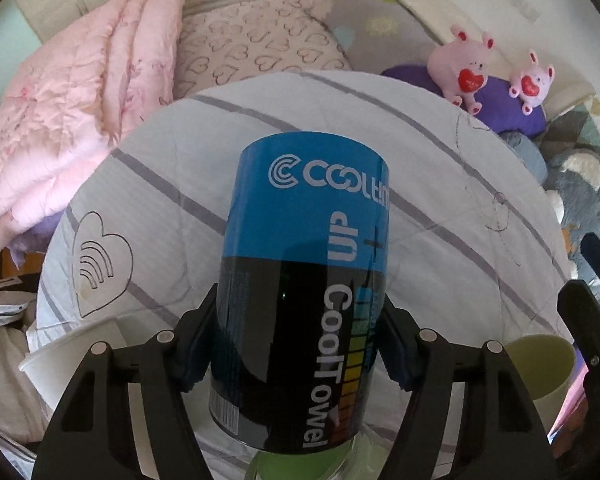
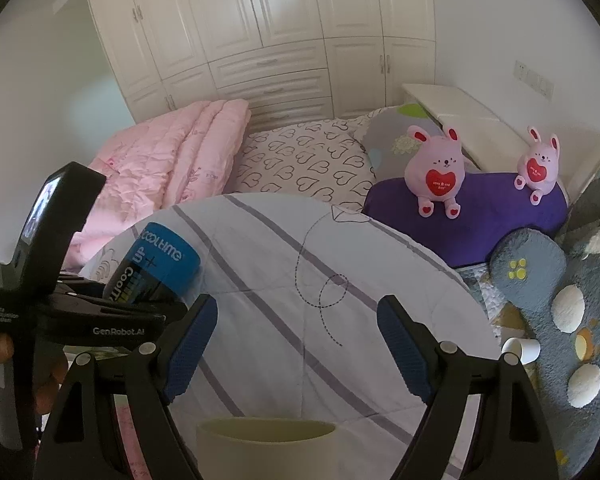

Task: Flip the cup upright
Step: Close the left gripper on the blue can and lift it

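My left gripper (image 1: 300,344) is shut on a blue and black "CoolTowel" cup (image 1: 304,280) and holds it in the air, its closed end pointing away from the camera. The same cup (image 2: 156,268) and the left gripper (image 2: 112,312) show at the left of the right wrist view, the cup tilted. My right gripper (image 2: 298,344) is open and empty, above a cream cup (image 2: 266,450) standing upright with its mouth up. That cream cup also shows at the right of the left wrist view (image 1: 540,368).
A white paper cup (image 1: 76,360) lies at lower left, and another small one (image 2: 522,350) on its side at right. Behind is a bed with a striped white quilt (image 2: 340,280), pink quilt (image 2: 168,160), pillows, two pink plush rabbits (image 2: 436,168) and a grey plush (image 2: 560,300).
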Demonstrator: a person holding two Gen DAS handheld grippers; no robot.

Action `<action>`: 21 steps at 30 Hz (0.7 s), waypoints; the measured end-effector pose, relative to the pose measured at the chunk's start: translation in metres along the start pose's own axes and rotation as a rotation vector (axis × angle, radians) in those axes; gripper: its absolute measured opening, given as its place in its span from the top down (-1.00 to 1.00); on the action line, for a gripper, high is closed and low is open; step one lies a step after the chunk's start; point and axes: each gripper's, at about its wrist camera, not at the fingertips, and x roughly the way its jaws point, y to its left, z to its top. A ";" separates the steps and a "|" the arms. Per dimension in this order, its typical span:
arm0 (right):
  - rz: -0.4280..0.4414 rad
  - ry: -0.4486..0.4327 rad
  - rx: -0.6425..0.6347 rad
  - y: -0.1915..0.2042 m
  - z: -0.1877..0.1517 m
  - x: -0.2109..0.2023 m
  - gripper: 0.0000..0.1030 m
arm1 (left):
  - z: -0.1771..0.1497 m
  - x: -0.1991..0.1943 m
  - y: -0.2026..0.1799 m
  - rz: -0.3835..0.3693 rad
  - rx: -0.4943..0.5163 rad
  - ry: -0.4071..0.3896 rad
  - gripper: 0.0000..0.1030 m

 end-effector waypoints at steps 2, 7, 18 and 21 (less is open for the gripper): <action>-0.003 0.001 0.001 -0.001 0.000 -0.001 -0.62 | 0.000 -0.005 -0.001 0.001 0.001 -0.023 -0.35; -0.004 -0.013 -0.006 0.003 -0.001 -0.012 -0.62 | -0.003 -0.030 -0.001 -0.003 -0.004 -0.113 -0.34; 0.001 -0.049 -0.002 0.004 -0.016 -0.052 -0.62 | -0.035 -0.083 -0.018 -0.042 0.020 -0.221 -0.34; 0.000 -0.059 0.006 0.002 -0.021 -0.065 -0.62 | -0.052 -0.101 -0.027 -0.054 0.028 -0.245 -0.34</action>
